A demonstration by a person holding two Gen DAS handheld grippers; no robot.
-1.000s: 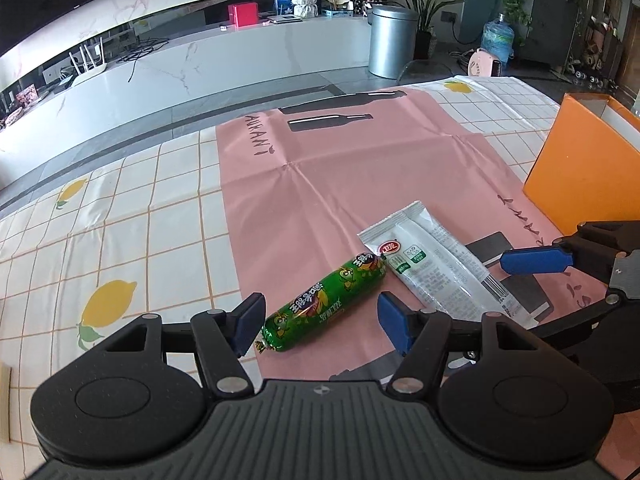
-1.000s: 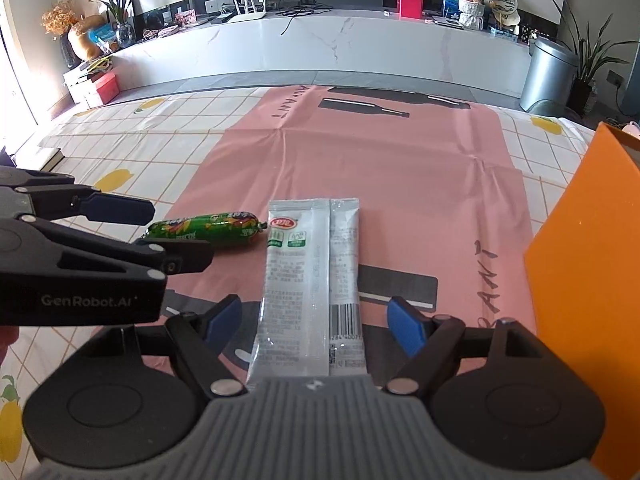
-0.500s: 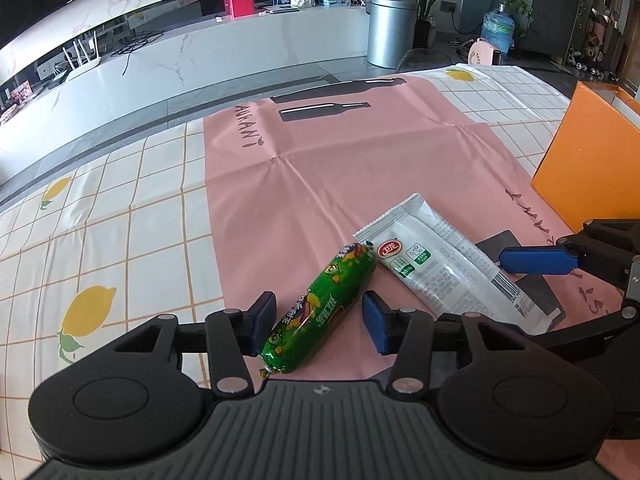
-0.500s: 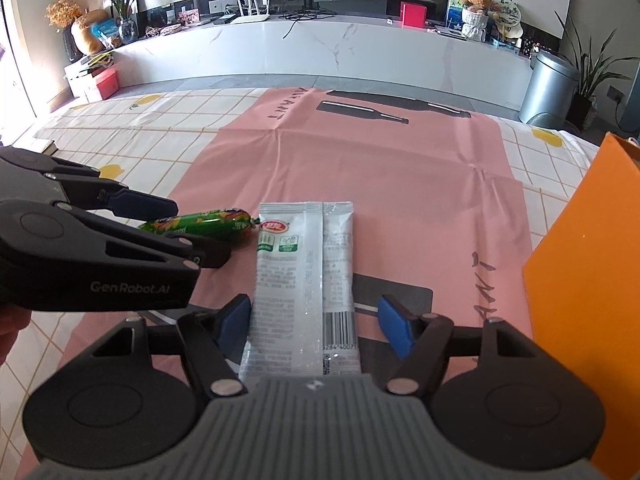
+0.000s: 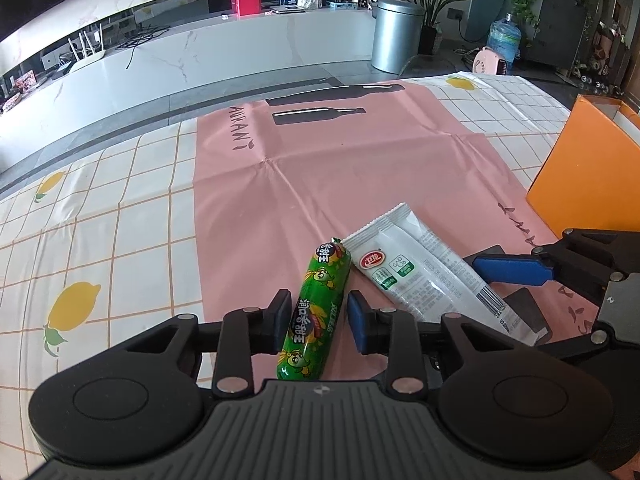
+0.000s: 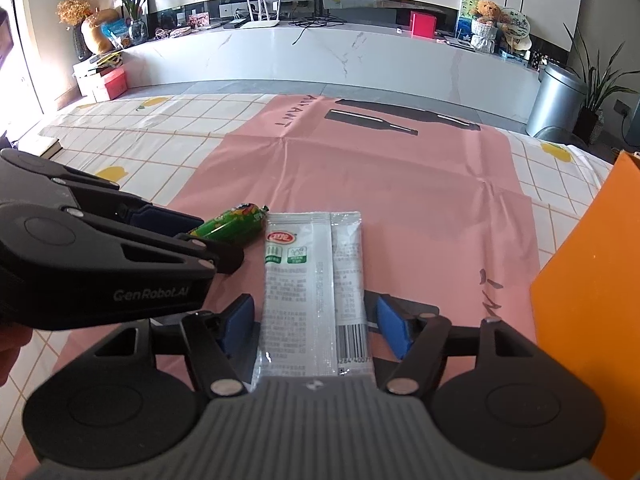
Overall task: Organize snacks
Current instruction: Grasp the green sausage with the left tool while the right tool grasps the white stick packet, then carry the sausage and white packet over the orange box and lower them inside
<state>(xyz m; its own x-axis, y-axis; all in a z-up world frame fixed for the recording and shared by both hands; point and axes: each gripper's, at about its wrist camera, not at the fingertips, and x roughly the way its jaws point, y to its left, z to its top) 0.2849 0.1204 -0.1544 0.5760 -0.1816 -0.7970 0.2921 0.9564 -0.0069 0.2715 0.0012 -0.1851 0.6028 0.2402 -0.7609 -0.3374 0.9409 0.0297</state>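
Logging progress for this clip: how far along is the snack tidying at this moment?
Nothing looks put away yet. The green sausage and the white packet both lie on the pink mat. The left gripper is closing around the sausage; the right gripper straddles the packet, pads not pressing. Both still need lifting and placing, probably into the orange box.

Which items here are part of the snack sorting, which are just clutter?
Job:
green sausage, between the closing left gripper jaws
white packet, between the right gripper jaws
orange box

Clutter:
bin
red box
water jug
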